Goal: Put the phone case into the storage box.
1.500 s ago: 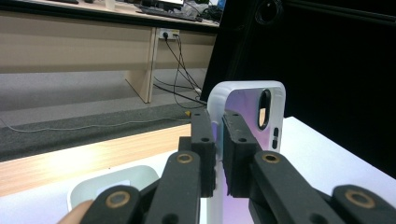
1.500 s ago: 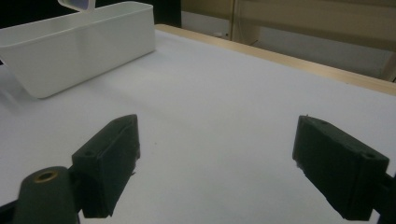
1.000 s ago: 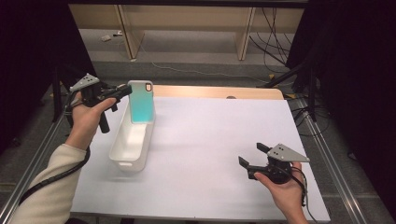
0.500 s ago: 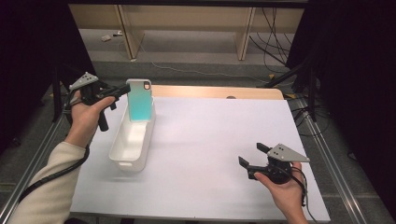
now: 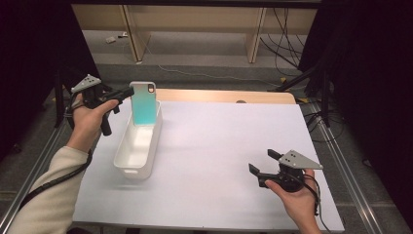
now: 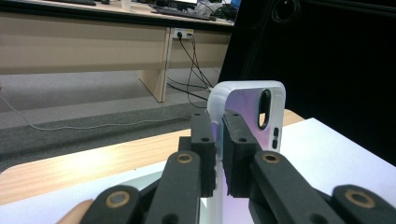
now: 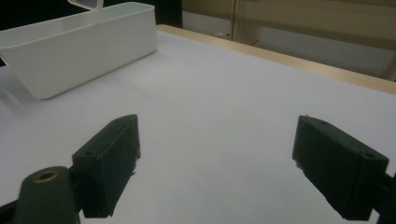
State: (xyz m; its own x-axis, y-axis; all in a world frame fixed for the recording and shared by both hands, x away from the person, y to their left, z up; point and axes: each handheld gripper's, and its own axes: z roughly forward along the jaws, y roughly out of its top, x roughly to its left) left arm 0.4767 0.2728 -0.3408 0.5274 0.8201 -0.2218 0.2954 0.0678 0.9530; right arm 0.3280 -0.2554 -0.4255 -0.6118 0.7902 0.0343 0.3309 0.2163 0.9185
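Observation:
A phone case (image 5: 144, 103), white-rimmed with a teal face, stands upright over the far end of a white bin (image 5: 127, 170). My left gripper (image 5: 130, 91) is shut on its upper left edge. In the left gripper view both pads (image 6: 203, 140) clamp the case (image 6: 247, 100) just beside its camera cutout. Whether the case's lower end touches the bin's floor I cannot tell. My right gripper (image 5: 263, 162) rests low over the table's near right part, open, with nothing between its jaws (image 7: 219, 154).
The bin (image 7: 84, 42) lies lengthwise at the table's left on a white sheet (image 5: 219, 141). A wooden strip (image 5: 224, 95) runs along the far edge. Metal rails (image 5: 341, 165) flank both sides. Beyond are table legs and floor cables.
My left gripper has drifted slightly left and up with the case in it. The right gripper has stayed put.

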